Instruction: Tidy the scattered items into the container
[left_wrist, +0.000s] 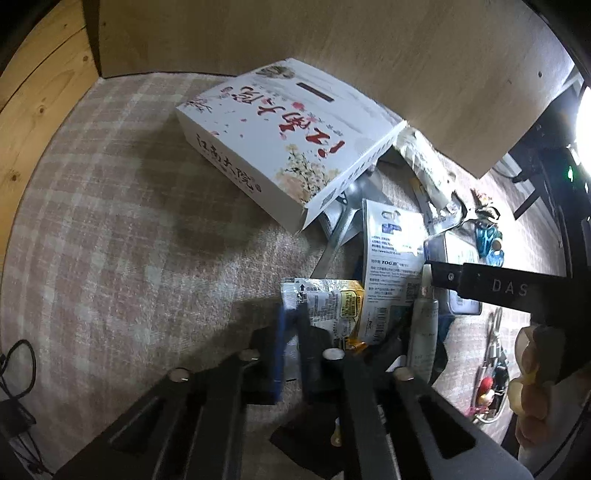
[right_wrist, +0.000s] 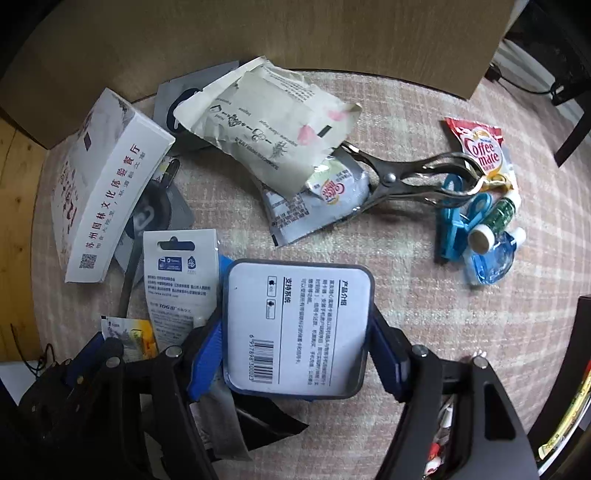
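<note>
Tidying barely begun: my left claw (left_wrist: 291, 325) pinches a sachet (left_wrist: 325, 306), my right claw (right_wrist: 295, 332) straddles a tin (right_wrist: 295, 325) unclamped, clutter still litters the worktop (right_wrist: 424, 332).

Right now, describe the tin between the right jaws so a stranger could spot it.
Start at the plaid cloth, bottom centre. The tin sits between the right gripper's blue pads. It's the only dark, rounded-corner square, with a white barcode label.

Both tools are black frames of angled bars with round silver screw heads at the joints. The left tool (left_wrist: 291, 332) and right tool (right_wrist: 295, 332) carry blue pads; one bar reads "DAS".
</note>
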